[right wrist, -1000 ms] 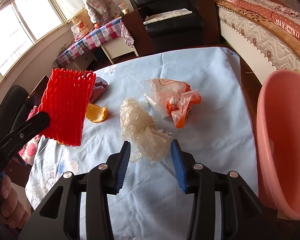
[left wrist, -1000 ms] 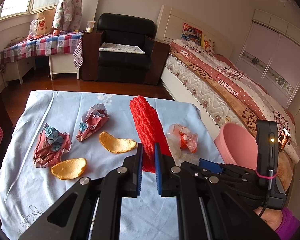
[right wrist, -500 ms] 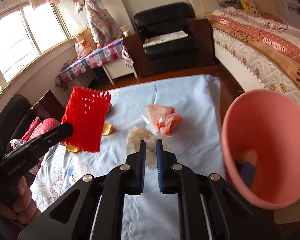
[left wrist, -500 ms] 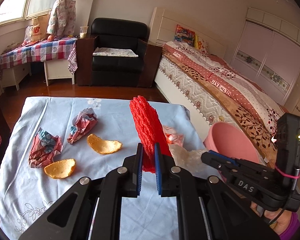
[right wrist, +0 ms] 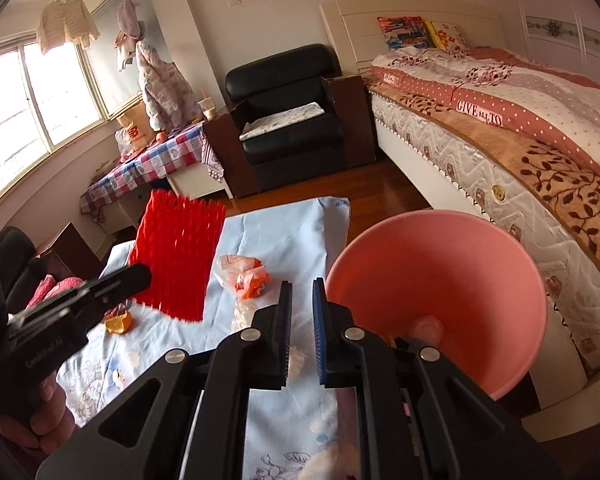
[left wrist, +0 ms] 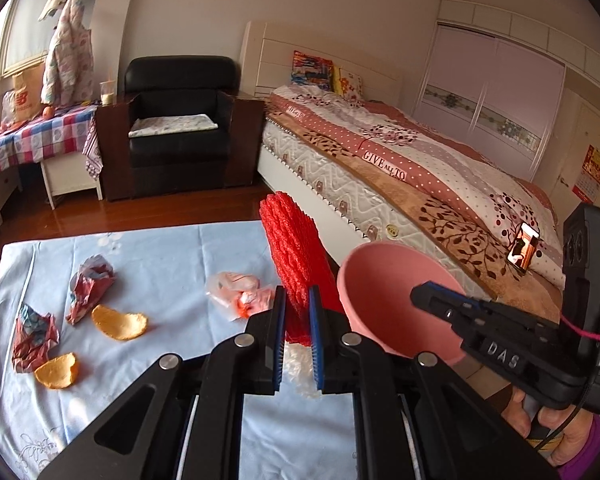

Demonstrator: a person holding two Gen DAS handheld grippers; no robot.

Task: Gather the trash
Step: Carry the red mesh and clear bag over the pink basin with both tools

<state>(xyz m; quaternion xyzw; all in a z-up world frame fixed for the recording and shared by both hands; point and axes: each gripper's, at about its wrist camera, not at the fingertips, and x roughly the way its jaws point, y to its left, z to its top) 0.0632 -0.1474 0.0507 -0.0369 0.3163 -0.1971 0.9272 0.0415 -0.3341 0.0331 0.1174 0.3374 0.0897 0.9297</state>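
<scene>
Left gripper (left wrist: pixel 298 316): fingers clenched on the lower edge of a red foam net (left wrist: pixel 296 256), which stands upright and rises straight up out of the jaws; seen from the right wrist, the net (right wrist: pixel 178 256) hangs broadside at the tip of that gripper (right wrist: pixel 134 276), above the table and left of the right fingers.

Right gripper (right wrist: pixel 301 312): jaws drawn nearly together, having just closed; a crumpled clear plastic wrap (right wrist: pixel 244 316) shows pale at and just below the gap, apparently pinched, though the pads hide the contact; from the left wrist the same gripper (left wrist: pixel 423 294) points across the mouth of the bin.

Pink bin (right wrist: pixel 435 292): immediately right of the right fingers, mouth tilted toward the camera, some scraps lying at its bottom; in the left view the bin (left wrist: pixel 387 304) sits just right of the left fingers, partly behind the net.

Table under a light blue cloth (left wrist: pixel 172 248): ahead of and left of the left fingers lie an orange-and-white plastic bag (left wrist: pixel 240 294), two orange peels (left wrist: pixel 120 322) (left wrist: pixel 58 370), and two crumpled red patterned wrappers (left wrist: pixel 90 284) (left wrist: pixel 34 336); the bag is nearest the fingers, the wrappers well apart to the left.

A hand (right wrist: pixel 48 420) grips the left handle.
</scene>
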